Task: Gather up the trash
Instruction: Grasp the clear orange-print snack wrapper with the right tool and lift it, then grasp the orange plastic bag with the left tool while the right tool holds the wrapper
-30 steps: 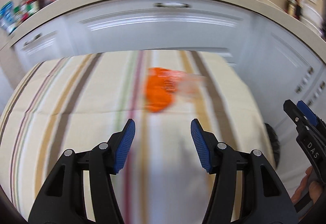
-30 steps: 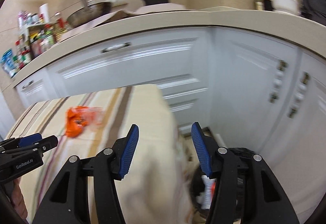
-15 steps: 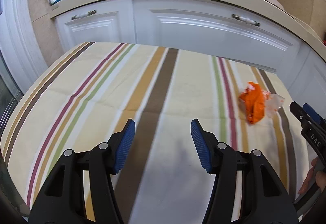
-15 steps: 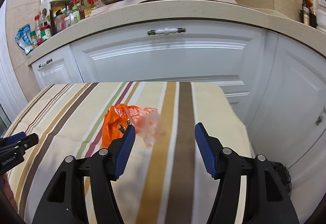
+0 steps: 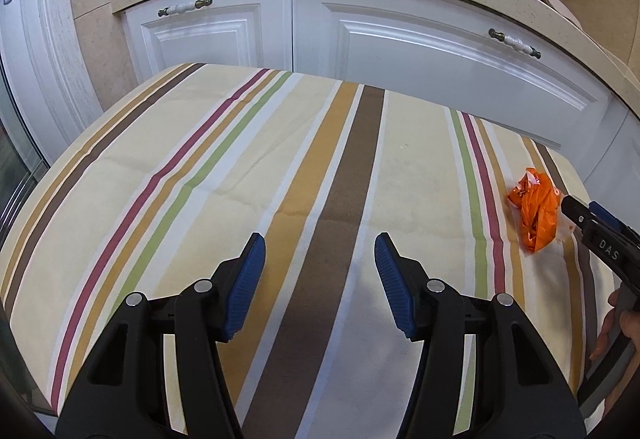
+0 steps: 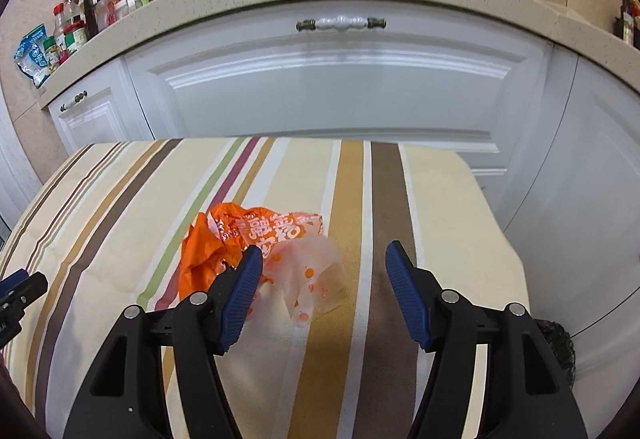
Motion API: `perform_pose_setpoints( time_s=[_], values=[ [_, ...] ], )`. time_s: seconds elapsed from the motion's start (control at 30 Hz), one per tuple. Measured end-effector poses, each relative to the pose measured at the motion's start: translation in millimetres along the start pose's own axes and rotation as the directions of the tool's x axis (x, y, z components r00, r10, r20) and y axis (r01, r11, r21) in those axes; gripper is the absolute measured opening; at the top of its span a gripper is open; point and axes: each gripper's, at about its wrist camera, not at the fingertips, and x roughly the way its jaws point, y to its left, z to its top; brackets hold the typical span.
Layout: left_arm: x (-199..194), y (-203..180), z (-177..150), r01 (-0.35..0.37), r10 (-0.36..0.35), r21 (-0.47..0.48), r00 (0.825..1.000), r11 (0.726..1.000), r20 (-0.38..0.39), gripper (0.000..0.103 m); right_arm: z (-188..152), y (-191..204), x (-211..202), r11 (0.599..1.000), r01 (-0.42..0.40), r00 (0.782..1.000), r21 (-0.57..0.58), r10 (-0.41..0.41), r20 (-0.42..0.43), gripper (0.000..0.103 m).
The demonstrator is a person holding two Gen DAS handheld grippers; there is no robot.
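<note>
Up close, the right claw (image 6: pixel 323 271) stands with its blue-padded fingers wide apart and nothing between them but the clear, orange-dotted end of a crumpled orange plastic wrapper (image 6: pixel 256 255). The left finger's tip overlaps the wrapper's orange part in this view; whether it touches cannot be told. The wrapper lies on the striped tablecloth (image 6: pixel 120 223) near the table's right end, and only this view shows its printed white characters and, low at the right edge, a dark mesh bin (image 6: pixel 558 343) beyond the table.

The left claw (image 5: pixel 320 259) is likewise spread apart and holds nothing, hovering over the brown stripe in the middle of the tablecloth (image 5: pixel 240 159), well apart from the wrapper (image 5: pixel 536 223). Its view alone shows the right claw (image 5: pixel 592 227) from the side, tip at the wrapper. White cabinet doors (image 6: pixel 340 79) stand behind the table.
</note>
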Motion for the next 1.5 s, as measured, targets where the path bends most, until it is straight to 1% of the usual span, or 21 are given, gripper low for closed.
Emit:
perform_pose_setpoints(
  time_s=[0.07,0.13,0.17,0.23,0.33,0.5,0.6,0.8,0.93,1.0,1.1,1.27,1.3,1.37,1.43,1.5],
  values=[
    [1,-3,-1,0.004,-0.004,0.002,1.0,1.0,-0.004,0.055,0,-1,2,1.0,-0.013,1.0,0.005,0.013,-0.01,0.053],
    [2,-5,-1,0.008,-0.008,0.004,1.0,1.0,-0.006,0.055,-1,-1,4,1.0,-0.025,0.999,0.004,0.026,-0.023,0.041],
    [2,-6,-1,0.012,-0.012,0.009,1.0,1.0,-0.009,0.055,-1,0,4,0.999,-0.032,0.999,0.003,0.032,-0.028,0.037],
    [3,-9,-1,0.016,-0.015,0.014,1.0,1.0,-0.009,0.055,-2,0,5,0.999,-0.045,0.998,0.004,0.045,-0.034,0.023],
    [3,-14,-2,0.022,-0.022,0.02,1.0,1.0,-0.01,0.055,-3,0,3,0.998,-0.055,0.998,0.001,0.055,-0.031,0.017],
    [0,-30,-4,0.048,-0.048,0.04,0.999,0.998,-0.005,0.055,-5,-2,-7,0.999,-0.035,0.999,-0.01,0.035,0.004,0.015],
    [-3,-46,-4,0.074,-0.074,0.063,0.997,0.995,0.003,0.06,-7,-10,-17,1.0,-0.009,1.0,-0.008,0.009,0.026,0.014],
    [-7,-87,-5,0.147,-0.15,0.115,0.989,0.982,0.013,0.061,-16,-42,-44,0.998,0.036,0.997,0.052,-0.039,0.064,0.014],
    [-4,-121,-3,0.185,-0.19,0.154,0.982,0.971,0.021,0.065,-26,-66,-64,0.993,0.06,0.994,0.097,-0.069,0.085,0.014],
    [-1,-136,-2,0.2,-0.206,0.172,0.978,0.965,0.022,0.065,-30,-76,-72,0.991,0.075,0.992,0.11,-0.085,0.094,0.014],
    [6,-153,-1,0.203,-0.211,0.191,0.977,0.96,0.022,0.066,-36,-87,-82,0.988,0.093,0.989,0.125,-0.106,0.104,0.014],
    [22,-173,-1,0.177,-0.187,0.215,0.982,0.961,0.028,0.066,-43,-102,-91,0.983,0.099,0.987,0.152,-0.117,0.112,0.014],
    [25,-174,-1,0.175,-0.184,0.215,0.983,0.961,0.026,0.065,-44,-103,-92,0.983,0.1,0.987,0.155,-0.118,0.112,0.014],
    [31,-176,-1,0.179,-0.187,0.21,0.982,0.961,0.02,0.052,-46,-106,-93,0.982,0.099,0.987,0.159,-0.118,0.111,0.014],
    [35,-177,-1,0.197,-0.202,0.213,0.979,0.957,0.006,0.036,-48,-107,-94,0.982,0.098,0.987,0.162,-0.117,0.111,0.014],
    [34,-178,-1,0.196,-0.204,0.222,0.979,0.955,0.015,0.033,-50,-108,-94,0.982,0.096,0.987,0.165,-0.116,0.113,0.014]
  ],
)
